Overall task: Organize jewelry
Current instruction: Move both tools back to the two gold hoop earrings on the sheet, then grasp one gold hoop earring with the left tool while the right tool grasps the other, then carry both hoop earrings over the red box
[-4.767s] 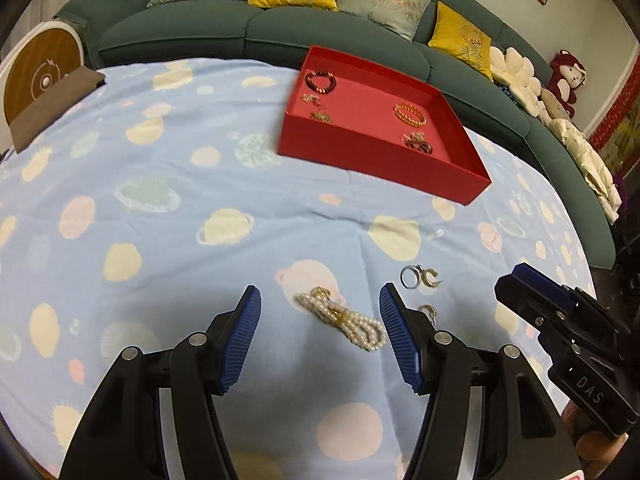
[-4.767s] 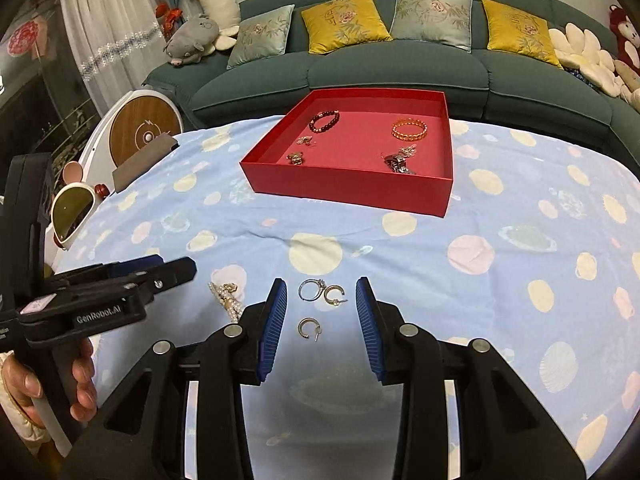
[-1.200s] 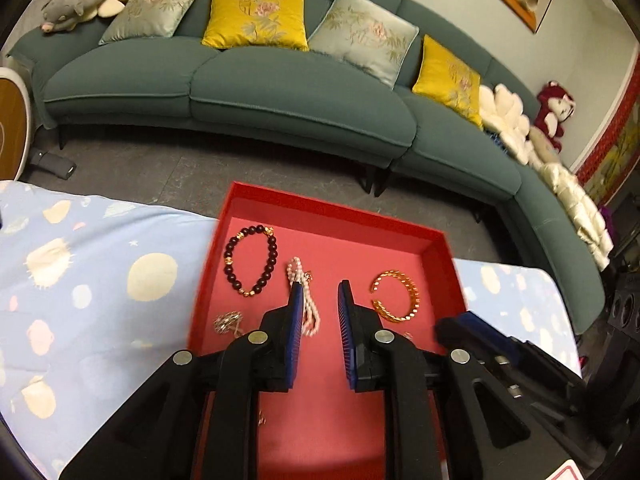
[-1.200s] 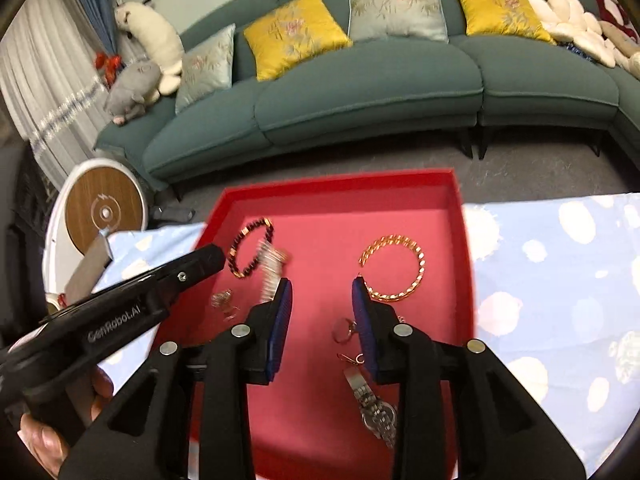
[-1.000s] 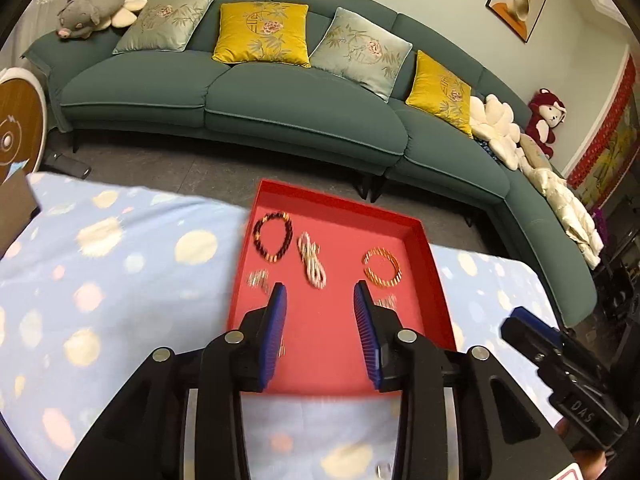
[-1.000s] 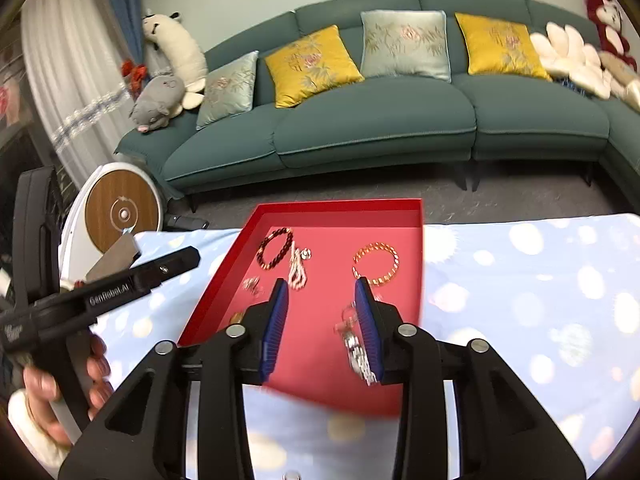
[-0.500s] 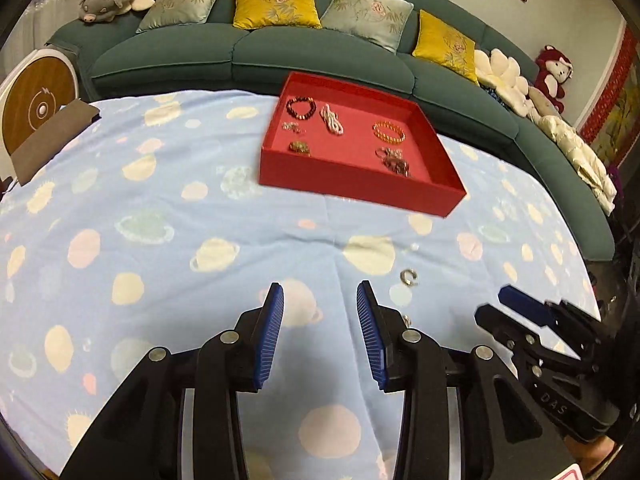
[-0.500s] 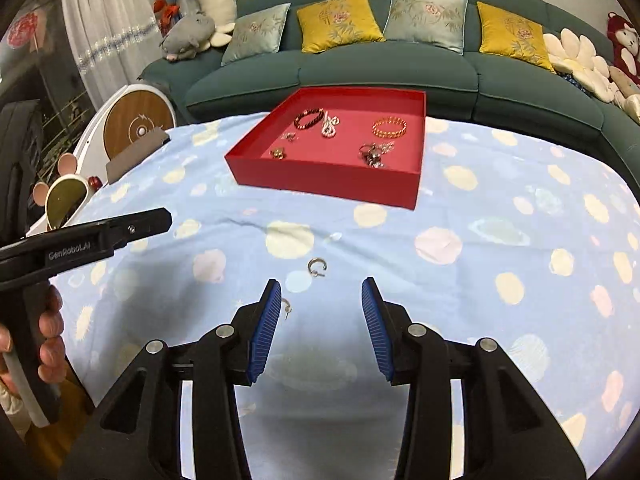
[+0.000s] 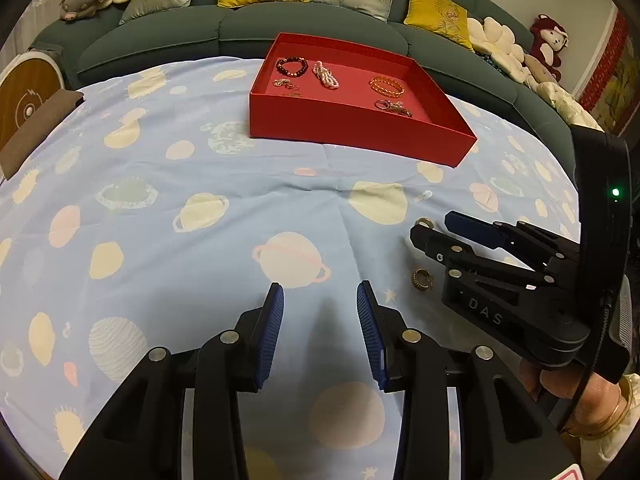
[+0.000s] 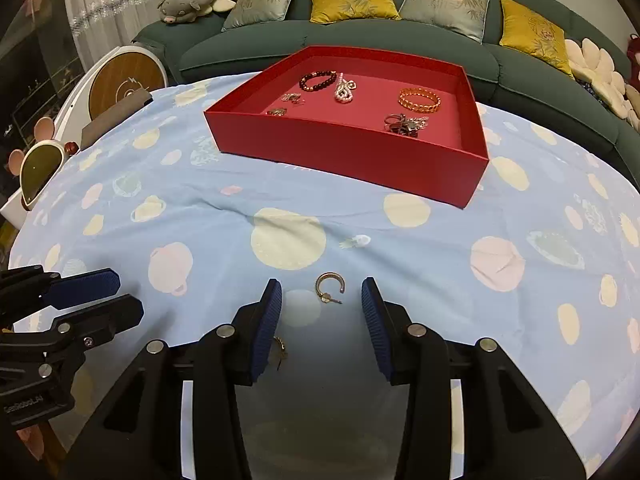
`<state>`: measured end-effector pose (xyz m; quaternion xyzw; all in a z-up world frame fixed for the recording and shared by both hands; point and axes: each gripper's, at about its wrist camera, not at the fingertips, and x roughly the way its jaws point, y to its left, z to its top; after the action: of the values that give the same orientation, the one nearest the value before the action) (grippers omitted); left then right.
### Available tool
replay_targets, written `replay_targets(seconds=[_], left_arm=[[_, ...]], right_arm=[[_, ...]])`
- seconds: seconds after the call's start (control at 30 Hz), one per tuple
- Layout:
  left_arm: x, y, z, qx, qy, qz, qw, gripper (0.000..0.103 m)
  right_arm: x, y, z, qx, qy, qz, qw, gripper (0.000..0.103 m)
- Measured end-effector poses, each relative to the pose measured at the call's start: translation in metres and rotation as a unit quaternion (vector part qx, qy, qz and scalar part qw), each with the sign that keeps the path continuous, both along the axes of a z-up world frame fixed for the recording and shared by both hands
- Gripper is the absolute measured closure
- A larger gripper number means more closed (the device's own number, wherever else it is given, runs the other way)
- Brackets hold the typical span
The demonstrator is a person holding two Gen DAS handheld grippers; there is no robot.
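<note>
A red tray (image 10: 352, 156) at the far side of the table holds a dark bead bracelet (image 10: 318, 80), a pearl bracelet (image 10: 345, 89), a gold bracelet (image 10: 419, 100) and a cluster of rings (image 10: 406, 124). On the cloth, a gold hoop earring (image 10: 330, 287) lies between the fingers of my open right gripper (image 10: 321, 292), untouched by the pads. A second earring (image 10: 280, 346) lies half hidden by the left finger. My left gripper (image 9: 319, 296) is open over bare cloth, left of the right gripper (image 9: 434, 226) and the earrings (image 9: 422, 279).
A blue tablecloth (image 9: 160, 200) with planet prints covers the round table. Behind the tray curves a green sofa (image 10: 360, 32) with cushions and plush toys. A round wood-faced device (image 10: 126, 84) stands at the left edge. A hand with gold bangles (image 9: 580, 392) holds the right gripper.
Both grippers have pulled back from the tray to the near part of the table and come down lower. The pearl bracelet and rings stay in the tray. The hoop earring now lies between the right fingers.
</note>
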<state>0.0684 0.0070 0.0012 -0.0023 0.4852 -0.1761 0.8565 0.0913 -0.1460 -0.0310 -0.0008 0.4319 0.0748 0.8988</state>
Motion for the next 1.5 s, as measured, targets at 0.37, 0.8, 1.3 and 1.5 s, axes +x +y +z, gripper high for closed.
replay_targets(seconds=[0.37,0.8,1.3,1.5], left_arm=[[0.000,-0.012,0.001,-0.021,0.006,-0.019,0.9996,0.067],[0.000,-0.065,-0.018,-0.033,0.015,-0.063,0.9974,0.067],[0.002,-0.090,-0.030,0.023,-0.020,-0.074,0.9968,0.088],[0.000,-0.087,-0.028,0.023,-0.020,-0.077,0.9966,0.088]], right_arm=[[0.001,0.001,-0.005,-0.020,0.008,-0.003,1.000,0.087],[-0.019,-0.054,0.030,0.026,-0.025,-0.048,0.998,0.087],[-0.028,-0.063,0.026,0.029,-0.018,-0.050,0.998,0.087],[-0.028,-0.061,0.029,0.032,-0.021,-0.049,0.998,0.087]])
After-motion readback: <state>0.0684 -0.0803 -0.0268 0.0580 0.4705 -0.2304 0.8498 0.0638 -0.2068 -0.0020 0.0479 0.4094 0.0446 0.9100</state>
